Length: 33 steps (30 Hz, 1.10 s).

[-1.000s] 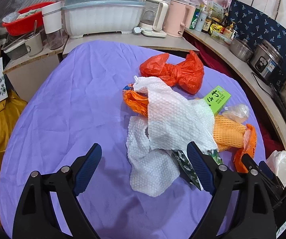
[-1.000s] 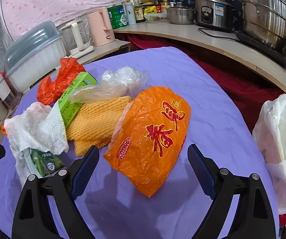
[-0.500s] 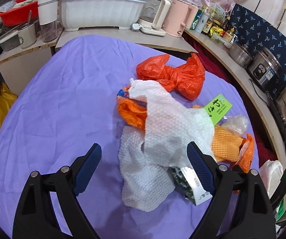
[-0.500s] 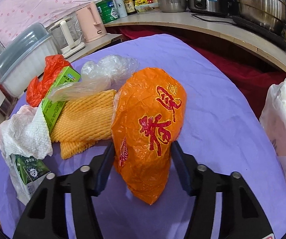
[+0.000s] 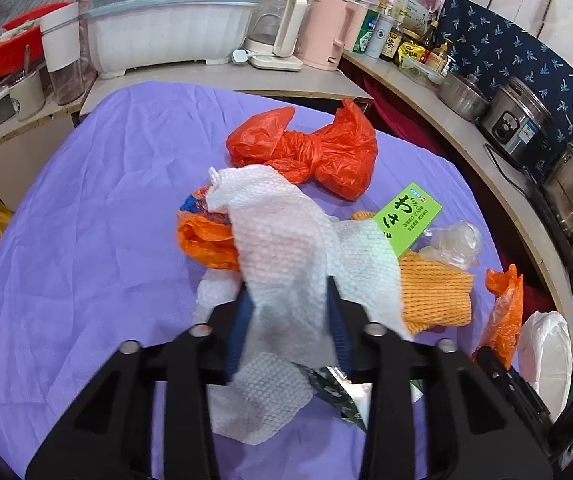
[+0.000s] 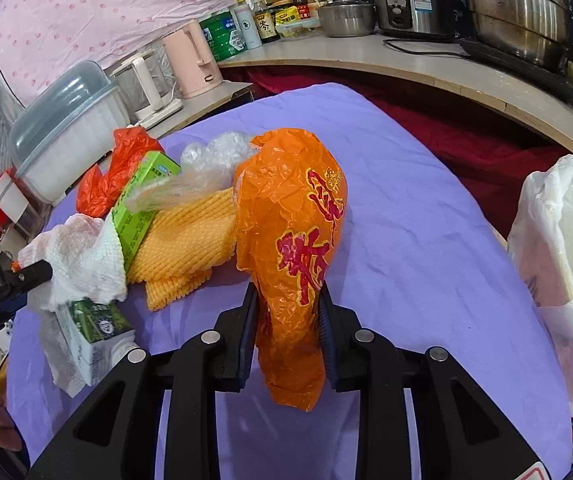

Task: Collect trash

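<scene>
You are working over a round table under a purple cloth [image 5: 86, 208], hemmed by counters crowded with a white dish rack [image 5: 166, 36], a pink kettle [image 5: 324, 32], bottles and steel pots [image 6: 514, 4].

In the left wrist view, the trash starts with a crumpled orange bag [image 5: 206, 236] half buried under a white textured paper towel [image 5: 282, 248]. The towel is wrinkled and draped in a long strip that runs straight down between your left gripper's [image 5: 288, 328] fingers; the jaws are drawn in narrow and pinch it, with its lower end spilling out beneath them. A green-printed carton [image 5: 342, 392] peeks from under the towel by the right finger. Beyond the towel lies a knotted red-orange plastic bag [image 5: 306, 152], then a bright green box [image 5: 410, 216], a yellow foam net sleeve [image 5: 434, 292] and a clear plastic bag [image 5: 454, 240], all touching in one heap.

In the right wrist view, that heap sits to the left. In the middle, your right gripper [image 6: 286, 320] has its jaws narrowed on an orange plastic bag with red characters [image 6: 294, 232], squeezed at its lower half; the fuller upper part bulges past the fingertips and leans against the foam sleeve. At the far right, off the table edge, stands a white plastic bag [image 6: 558, 240], open-mouthed.
</scene>
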Available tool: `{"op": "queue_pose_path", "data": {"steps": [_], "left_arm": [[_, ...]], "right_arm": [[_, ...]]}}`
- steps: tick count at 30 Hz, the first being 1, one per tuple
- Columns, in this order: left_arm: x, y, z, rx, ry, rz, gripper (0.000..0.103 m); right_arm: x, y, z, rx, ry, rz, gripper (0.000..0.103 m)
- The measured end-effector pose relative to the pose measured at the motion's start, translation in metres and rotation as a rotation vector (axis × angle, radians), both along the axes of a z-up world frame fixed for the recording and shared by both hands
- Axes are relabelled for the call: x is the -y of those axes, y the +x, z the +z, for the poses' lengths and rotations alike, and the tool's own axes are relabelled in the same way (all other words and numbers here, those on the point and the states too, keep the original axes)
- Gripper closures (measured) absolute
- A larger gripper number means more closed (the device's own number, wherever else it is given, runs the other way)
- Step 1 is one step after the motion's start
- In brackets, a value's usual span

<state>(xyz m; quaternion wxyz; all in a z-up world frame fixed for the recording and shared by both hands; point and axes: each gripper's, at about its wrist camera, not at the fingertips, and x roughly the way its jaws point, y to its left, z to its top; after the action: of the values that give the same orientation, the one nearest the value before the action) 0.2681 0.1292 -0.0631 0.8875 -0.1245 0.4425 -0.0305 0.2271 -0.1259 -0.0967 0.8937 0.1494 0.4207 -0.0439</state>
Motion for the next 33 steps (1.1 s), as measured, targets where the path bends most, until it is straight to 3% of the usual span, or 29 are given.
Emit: {"op": "queue_pose_path", "data": {"steps": [2,5,17,25,33], "left_arm": [[-0.001,-0.004,0.002,-0.003,-0.015,-0.003,0.087],[-0.003,-0.012,0.009,0.006,-0.023,-0.003,0.092],[0.001,-0.058,0.059,0.086,-0.044,-0.024,0.093],[0.05,-0.101,0.083,0.129,-0.031,-0.137,0.094],[0.106,-0.131,0.087,0.132,-0.02,-0.257,0.096]], "right_arm": [[0.002,-0.005,0.004,0.009,0.002,-0.001,0.077],[0.005,-0.013,0.012,0.024,0.005,-0.004,0.077],[0.017,-0.053,0.055,0.111,0.017,-0.009,0.077],[0.03,-0.088,0.077,0.158,0.02,-0.019,0.077],[0.048,-0.122,0.084,0.168,0.013,-0.049,0.077]]}}
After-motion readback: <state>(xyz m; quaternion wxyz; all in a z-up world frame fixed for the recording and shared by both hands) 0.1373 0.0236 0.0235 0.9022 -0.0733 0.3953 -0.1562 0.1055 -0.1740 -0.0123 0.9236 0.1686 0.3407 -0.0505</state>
